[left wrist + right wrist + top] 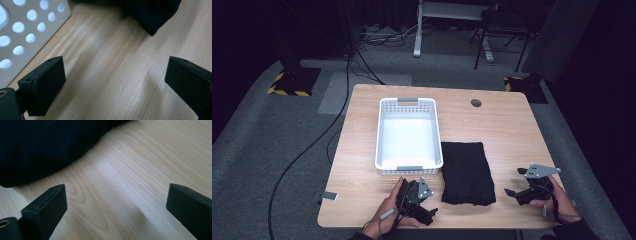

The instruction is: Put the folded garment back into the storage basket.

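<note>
High view looks down on a light wooden worktop (pixel 502 130) where a folded black cloth (pixel 466 171) lies flat near the front edge, its left side just beside a white perforated plastic basket (pixel 384 130) that stands empty. The left gripper (pixel 430 212) rests low on the worktop in front of the basket and just left of the cloth's near corner; in the left gripper view its fingers (pixel 42 86) are spread wide over bare wood, holding nothing, with the basket wall at left and a cloth corner ahead. The right gripper (pixel 510 192) sits to the right of the cloth, apart from it, fingers (pixel 46 210) likewise spread wide and empty.
</note>
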The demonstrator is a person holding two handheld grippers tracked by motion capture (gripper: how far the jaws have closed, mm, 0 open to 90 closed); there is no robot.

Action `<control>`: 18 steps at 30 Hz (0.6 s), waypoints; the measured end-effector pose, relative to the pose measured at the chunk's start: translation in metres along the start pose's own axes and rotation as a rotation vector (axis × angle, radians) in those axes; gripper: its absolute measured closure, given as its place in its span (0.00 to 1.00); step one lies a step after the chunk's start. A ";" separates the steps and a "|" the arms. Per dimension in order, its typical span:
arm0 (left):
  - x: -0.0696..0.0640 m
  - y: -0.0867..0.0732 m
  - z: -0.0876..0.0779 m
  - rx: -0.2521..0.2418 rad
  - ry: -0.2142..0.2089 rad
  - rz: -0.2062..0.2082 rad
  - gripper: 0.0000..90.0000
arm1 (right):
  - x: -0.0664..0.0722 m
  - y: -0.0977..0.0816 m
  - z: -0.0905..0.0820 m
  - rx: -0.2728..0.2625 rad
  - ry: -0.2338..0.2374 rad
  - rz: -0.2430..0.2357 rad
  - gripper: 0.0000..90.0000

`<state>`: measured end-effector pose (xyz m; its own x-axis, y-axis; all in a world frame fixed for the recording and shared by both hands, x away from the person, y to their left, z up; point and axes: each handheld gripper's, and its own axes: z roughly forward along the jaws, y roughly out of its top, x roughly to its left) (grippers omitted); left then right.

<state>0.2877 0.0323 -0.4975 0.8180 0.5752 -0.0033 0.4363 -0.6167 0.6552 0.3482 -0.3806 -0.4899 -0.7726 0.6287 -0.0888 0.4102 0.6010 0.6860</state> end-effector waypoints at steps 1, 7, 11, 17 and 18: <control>-0.001 0.001 0.000 0.004 -0.002 0.003 0.04 | 0.000 0.001 -0.001 -0.004 -0.003 -0.002 0.04; -0.002 0.006 0.005 0.007 -0.012 0.007 0.04 | 0.001 0.008 -0.001 -0.012 -0.017 -0.016 0.04; -0.004 0.013 0.009 0.009 -0.021 0.014 0.04 | 0.001 0.014 0.000 -0.017 -0.024 -0.024 0.04; -0.006 0.021 0.014 0.006 -0.033 0.023 0.04 | 0.002 0.020 0.003 -0.013 -0.022 -0.037 0.04; -0.007 0.022 0.015 0.008 -0.035 0.023 0.04 | 0.002 0.020 0.004 -0.013 -0.022 -0.037 0.04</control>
<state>0.2975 0.0070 -0.4945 0.8402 0.5421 -0.0146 0.4202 -0.6337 0.6494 0.3565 -0.3651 -0.4786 -0.7761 0.6169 -0.1306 0.3747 0.6178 0.6913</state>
